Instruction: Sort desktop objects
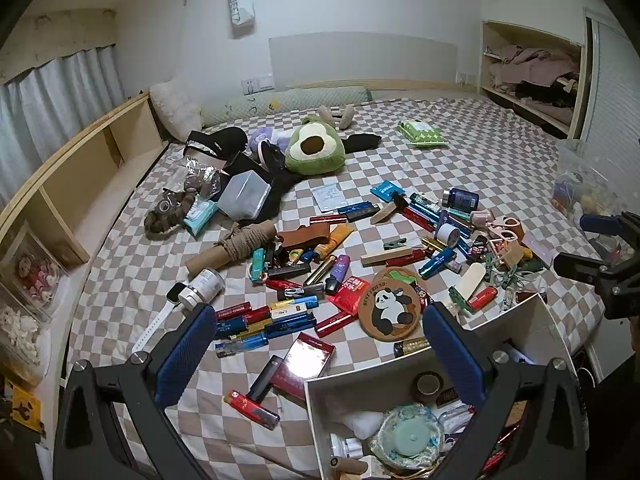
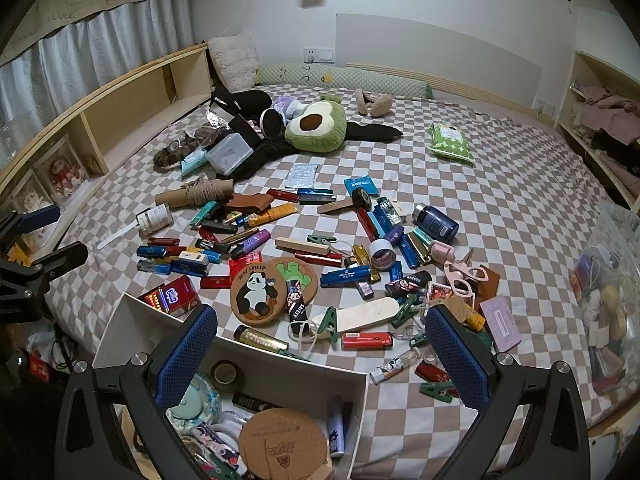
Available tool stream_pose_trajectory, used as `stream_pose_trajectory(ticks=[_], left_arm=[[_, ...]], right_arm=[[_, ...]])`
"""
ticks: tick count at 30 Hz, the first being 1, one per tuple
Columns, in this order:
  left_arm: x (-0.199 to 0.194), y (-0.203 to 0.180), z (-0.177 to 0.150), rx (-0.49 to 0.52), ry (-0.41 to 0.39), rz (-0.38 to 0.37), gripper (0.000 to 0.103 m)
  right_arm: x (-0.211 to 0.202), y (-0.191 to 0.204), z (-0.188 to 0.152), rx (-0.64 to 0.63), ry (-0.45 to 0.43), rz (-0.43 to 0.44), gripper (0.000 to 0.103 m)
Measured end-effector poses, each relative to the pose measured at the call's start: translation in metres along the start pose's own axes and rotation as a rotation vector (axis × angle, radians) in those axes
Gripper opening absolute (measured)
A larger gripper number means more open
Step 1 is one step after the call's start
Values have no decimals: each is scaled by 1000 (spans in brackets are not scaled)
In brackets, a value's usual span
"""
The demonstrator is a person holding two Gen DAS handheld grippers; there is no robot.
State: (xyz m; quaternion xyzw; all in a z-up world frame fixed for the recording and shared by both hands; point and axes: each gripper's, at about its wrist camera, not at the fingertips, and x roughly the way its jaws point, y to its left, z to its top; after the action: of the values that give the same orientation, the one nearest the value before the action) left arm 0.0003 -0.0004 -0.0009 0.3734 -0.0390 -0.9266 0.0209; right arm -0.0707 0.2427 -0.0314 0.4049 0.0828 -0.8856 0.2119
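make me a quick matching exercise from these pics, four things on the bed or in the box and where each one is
Things:
1. avocado plush
2. plain cork coaster
3. panda coaster
4. green wipes pack

Places:
A. inside the white box
B. on the bed just beyond the box
C. far side of the bed, among the dark bags
D. alone on the checked cover, right of the plush

Pairs: 1-C, 2-A, 3-B, 4-D

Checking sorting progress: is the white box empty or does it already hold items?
Partly filled: the white box already holds a plain cork coaster and a tape roll, among others.
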Motion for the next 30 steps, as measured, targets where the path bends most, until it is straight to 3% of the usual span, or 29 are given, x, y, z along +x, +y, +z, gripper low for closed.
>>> stream_pose_trajectory(ticks=[30], left_arm=[[2,1,-2,4,18,0,103]], right_arm=[[2,-4,-2,-1,11,3,103]])
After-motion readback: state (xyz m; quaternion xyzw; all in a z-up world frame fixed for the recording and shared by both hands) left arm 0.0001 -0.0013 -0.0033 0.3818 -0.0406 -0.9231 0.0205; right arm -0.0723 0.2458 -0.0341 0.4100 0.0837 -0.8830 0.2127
